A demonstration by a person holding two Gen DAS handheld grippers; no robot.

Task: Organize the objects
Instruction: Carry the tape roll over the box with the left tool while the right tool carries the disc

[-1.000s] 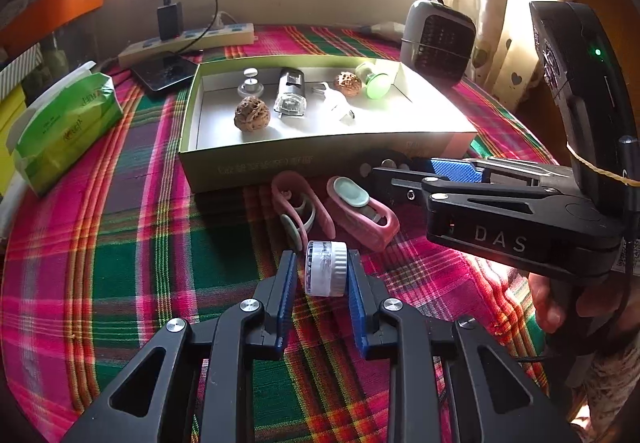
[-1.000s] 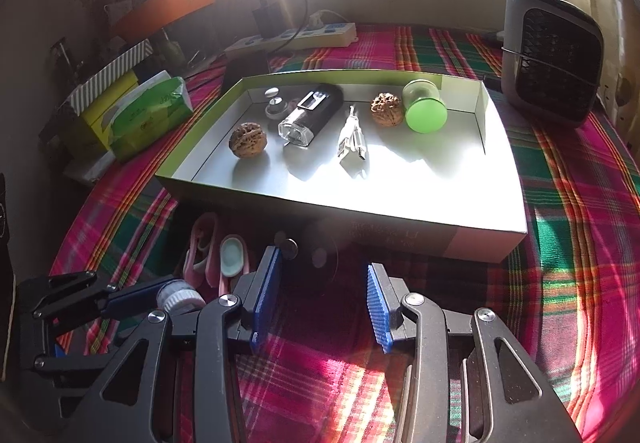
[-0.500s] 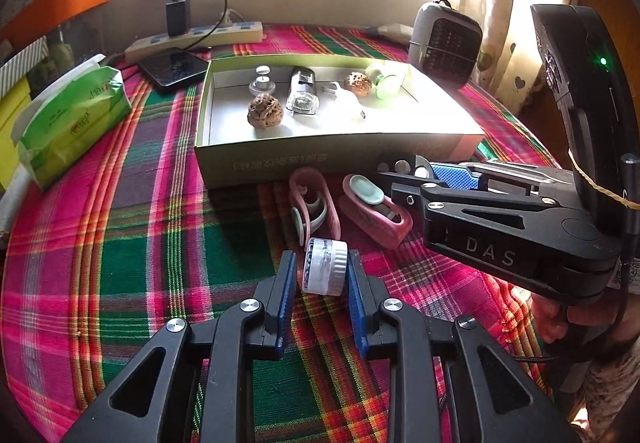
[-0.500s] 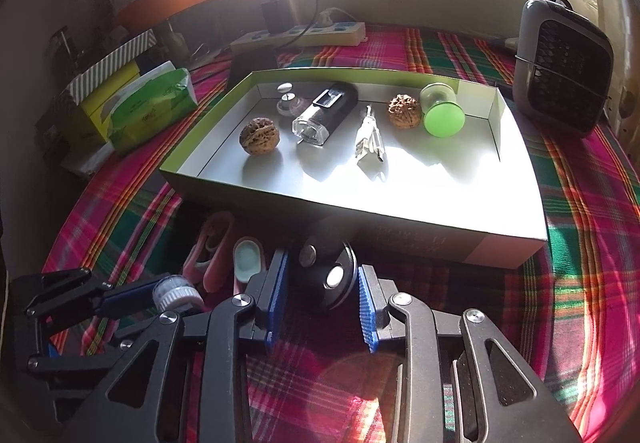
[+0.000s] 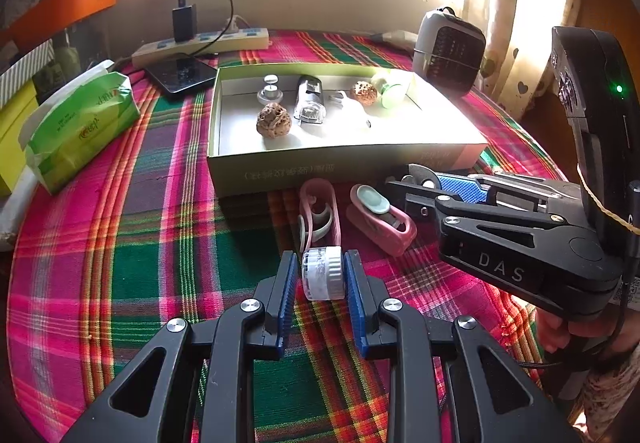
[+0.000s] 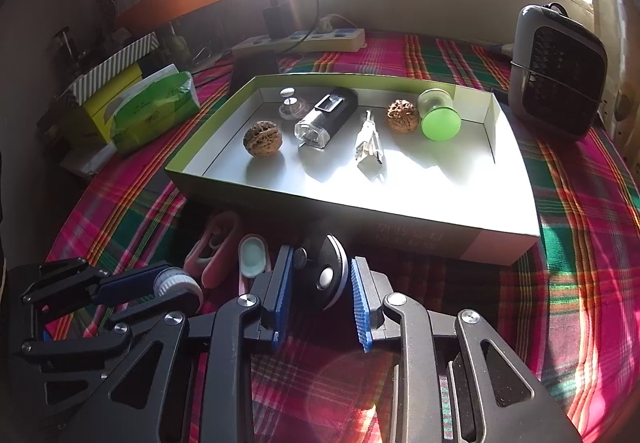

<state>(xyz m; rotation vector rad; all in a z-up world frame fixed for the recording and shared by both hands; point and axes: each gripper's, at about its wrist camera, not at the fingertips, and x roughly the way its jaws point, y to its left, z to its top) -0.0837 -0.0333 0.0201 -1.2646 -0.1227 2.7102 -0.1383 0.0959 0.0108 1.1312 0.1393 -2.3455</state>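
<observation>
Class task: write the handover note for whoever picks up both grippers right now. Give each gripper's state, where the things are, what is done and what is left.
Left gripper: shut on the small white jar, above the tablecloth.
Right gripper: jaws have just been closing on the black disc; pads now press it.
Box: already holds two walnuts, a flashlight, a folded cable, a green-lidded jar and a small knobbed piece.
Left: put the jar and the disc in the box, then the two pink cases lying in front of it.
</observation>
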